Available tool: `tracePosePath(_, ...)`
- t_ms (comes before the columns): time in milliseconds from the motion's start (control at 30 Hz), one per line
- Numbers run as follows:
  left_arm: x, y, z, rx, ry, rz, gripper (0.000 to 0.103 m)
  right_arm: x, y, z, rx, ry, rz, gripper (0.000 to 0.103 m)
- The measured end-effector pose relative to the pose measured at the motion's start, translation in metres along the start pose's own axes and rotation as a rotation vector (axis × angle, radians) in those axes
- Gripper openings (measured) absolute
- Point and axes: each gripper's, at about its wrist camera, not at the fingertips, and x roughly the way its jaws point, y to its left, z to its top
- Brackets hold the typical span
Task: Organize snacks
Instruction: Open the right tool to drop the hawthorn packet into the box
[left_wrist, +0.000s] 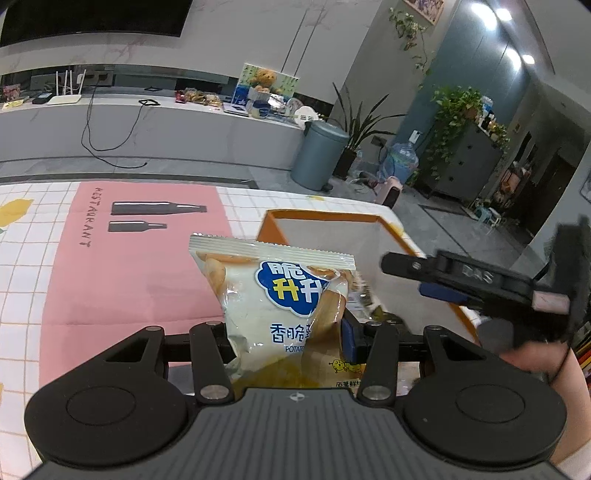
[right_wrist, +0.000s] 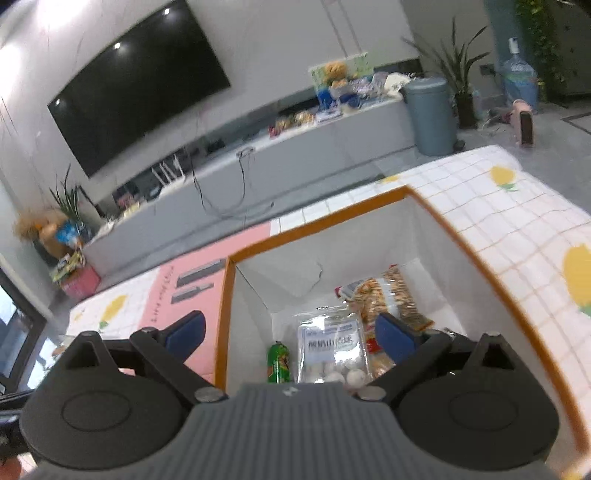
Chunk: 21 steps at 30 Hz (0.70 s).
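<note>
My left gripper (left_wrist: 291, 332) is shut on a pale yellow potato chip bag (left_wrist: 280, 295) with a blue logo, held upright above the table, just left of the orange-rimmed white box (left_wrist: 325, 216). My right gripper (right_wrist: 291, 332) is open and empty, hovering over the box (right_wrist: 436, 210); it also shows in the left wrist view (left_wrist: 424, 277) at the right. Inside the box lie a clear bag of white balls (right_wrist: 332, 347), a small green packet (right_wrist: 279, 360) and a bag of brown crackers (right_wrist: 395, 295).
The table carries a white grid cloth with lemons (right_wrist: 517, 229) and a pink mat with bottle prints (left_wrist: 140, 258). Beyond the table are a grey TV bench (left_wrist: 147, 125), a grey bin (left_wrist: 321, 155) and plants (left_wrist: 458, 110).
</note>
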Motion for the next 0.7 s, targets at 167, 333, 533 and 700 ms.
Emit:
tracePosePath(167,-0.007,-0.022,-0.002,-0.022,-0.019,-0.026,0.054,-0.042,-0.018,-0.018,0.069,-0.061,-0.009,0.096)
tracePosePath(333,0.004,-0.050,0.005,-0.036,-0.010,-0.057,0.054,-0.063,-0.041,-0.020,0.176,-0.110,-0.006,0.096)
tracePosePath(533,0.043,-0.089,0.009,-0.007,0.045,-0.039,0.054,-0.076,-0.050,-0.014,0.180,-0.151,-0.013,0.096)
tracePosePath(700,0.079,-0.112,0.005,-0.019,0.090,-0.048,0.054,-0.089,-0.064,-0.011,0.217,-0.181,0.010,0.096)
